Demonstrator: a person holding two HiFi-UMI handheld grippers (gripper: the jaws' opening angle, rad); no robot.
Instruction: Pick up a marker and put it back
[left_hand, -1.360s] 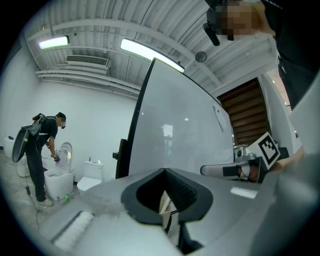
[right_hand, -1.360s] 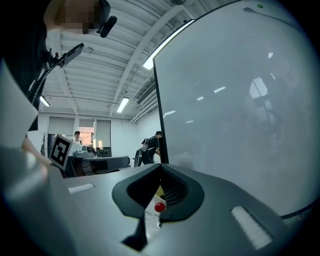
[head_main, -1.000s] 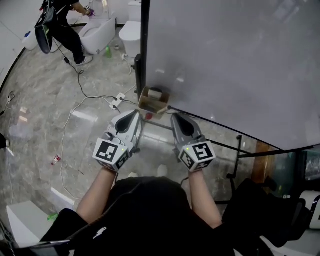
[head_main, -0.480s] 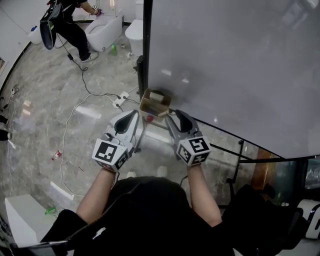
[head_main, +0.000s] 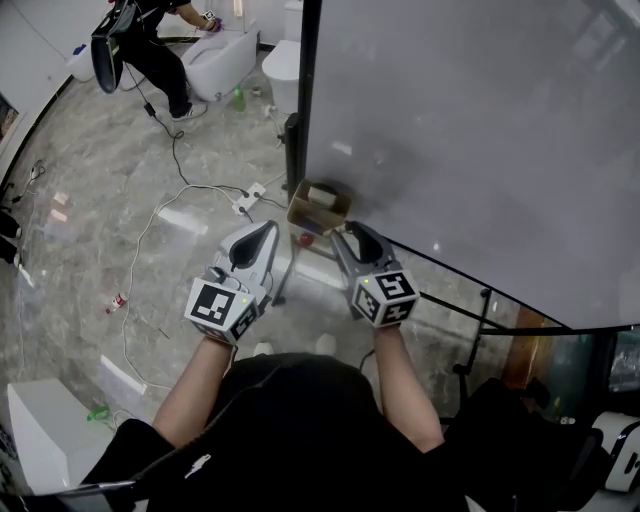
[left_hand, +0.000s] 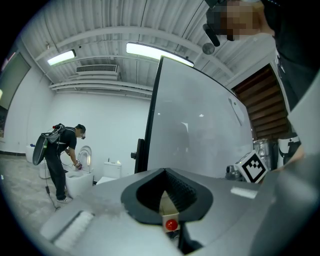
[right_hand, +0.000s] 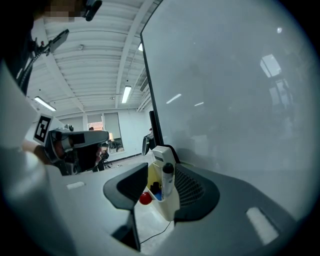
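Marker (right_hand: 167, 181), white with a black cap, stands upright in the tray (right_hand: 173, 210). We see it straight ahead between the right gripper (right_hand: 162, 166) tips, nearer the right-hand jaw and touching neither. Those jaws have just been opening and stand wide, their pads pressing on nothing, with the tray's near end in the gap between them. Behind the marker, at the tray's far end, lies a white block (right_hand: 161, 154). Down inside, towards the left-hand jaw, we make out a blue thing (right_hand: 158, 195) that we cannot identify. A red ball (right_hand: 145, 198) sits just outside the tray wall, beside the left-hand jaw's pad. The tray sits at the lower corner of the whiteboard (right_hand: 230, 100), which fills everything beyond the right-hand jaw. Our left gripper (left_hand: 164, 171) has its tips together with nothing clamped, and through the hollow behind them the tray and ball show below. Far off past its left-hand jaw, a person (left_hand: 57, 155) bends over a toilet (left_hand: 77, 182)
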